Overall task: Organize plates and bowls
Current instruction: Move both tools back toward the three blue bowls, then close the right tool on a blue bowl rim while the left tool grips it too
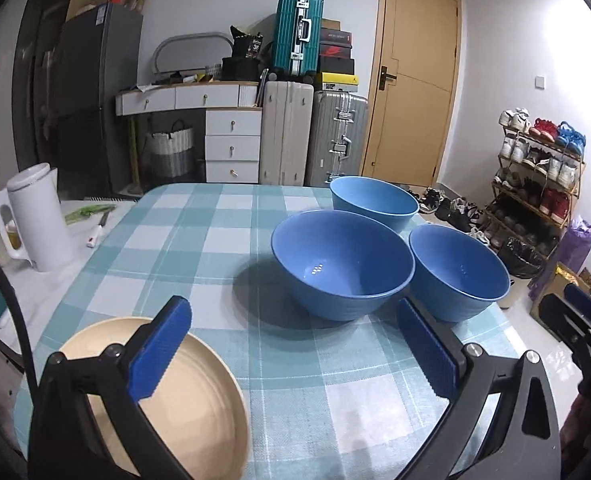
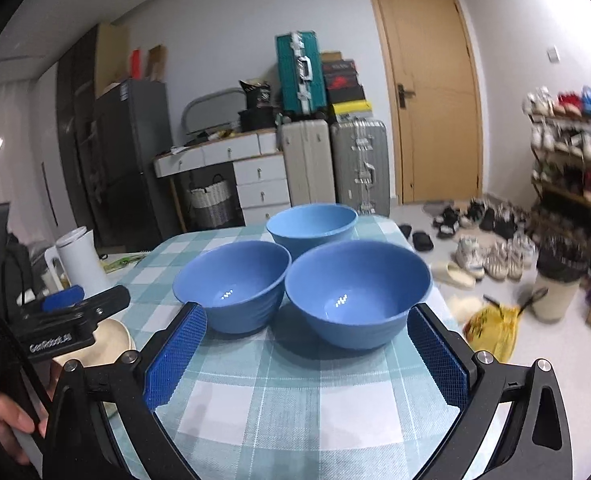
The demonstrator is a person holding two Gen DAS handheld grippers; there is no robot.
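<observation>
Your left gripper (image 1: 295, 356) hangs with jaws spread wide over the beige plate (image 1: 199, 408), gripping nothing; your right gripper (image 2: 305, 354) is likewise released before three blue bowls (image 2: 357, 292), standing separately on the checked tabletop (image 1: 295, 400). Nothing is stacked yet. Gripper frames hide the plate's near edge.

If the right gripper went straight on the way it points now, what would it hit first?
Most likely the nearest dark blue bowl: it sits ahead between the open fingers of the right gripper, slightly right of centre. The gripper seems slightly above the tablecloth, so contact height is uncertain.
</observation>
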